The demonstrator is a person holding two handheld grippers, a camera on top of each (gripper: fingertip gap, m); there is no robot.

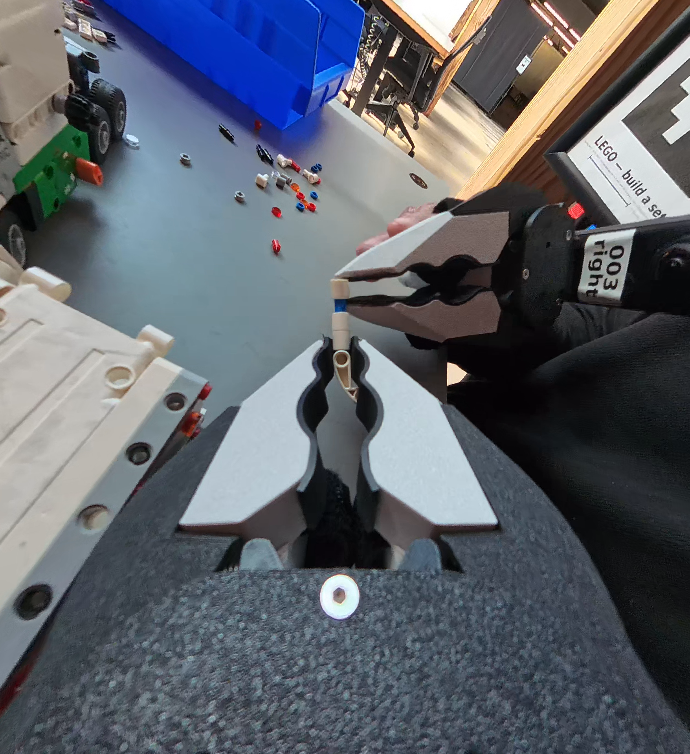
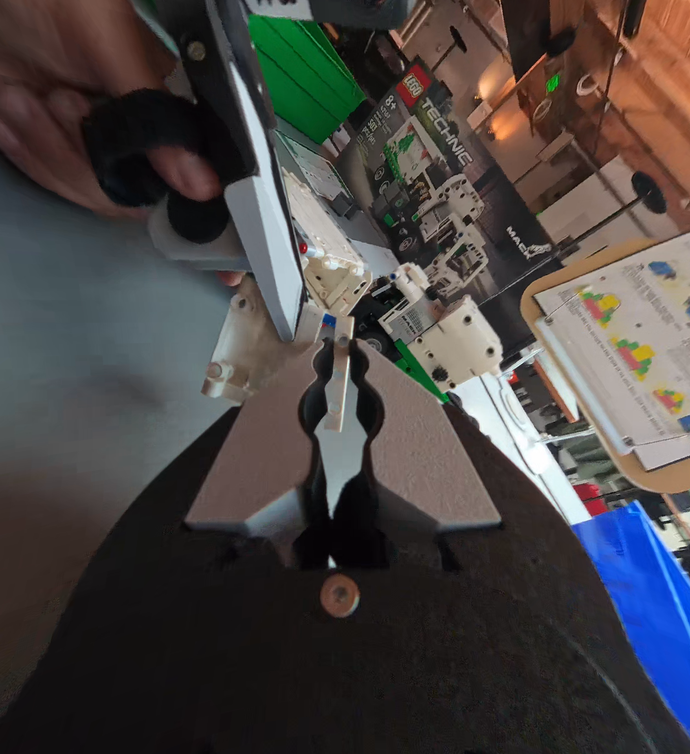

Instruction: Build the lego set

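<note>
My left gripper (image 1: pixel 340 347) is shut on a cream curved lego piece (image 1: pixel 345 367) that stands up out of its tips. A white connector (image 1: pixel 340 326) and a blue pin (image 1: pixel 339 306) sit on top of that piece. My right gripper (image 1: pixel 343 290) comes in from the right and is shut on a white beam (image 1: pixel 340 289), whose end meets the blue pin. In the right wrist view the right gripper (image 2: pixel 341 342) holds the white beam (image 2: pixel 337 387) lengthwise between its jaws. A finger (image 2: pixel 261 245) of the left gripper crosses just ahead, held by a hand.
A white and green lego truck (image 1: pixel 29 122) stands at the far left and also shows in the right wrist view (image 2: pixel 437 338). A white panel assembly (image 1: pixel 49 408) lies close on the left. Several small loose pieces (image 1: pixel 290 183) lie on the grey table (image 1: pixel 172 285). A blue bin (image 1: pixel 253 53), the set's box (image 2: pixel 437 183) and an instruction board (image 2: pixel 641 347) stand around.
</note>
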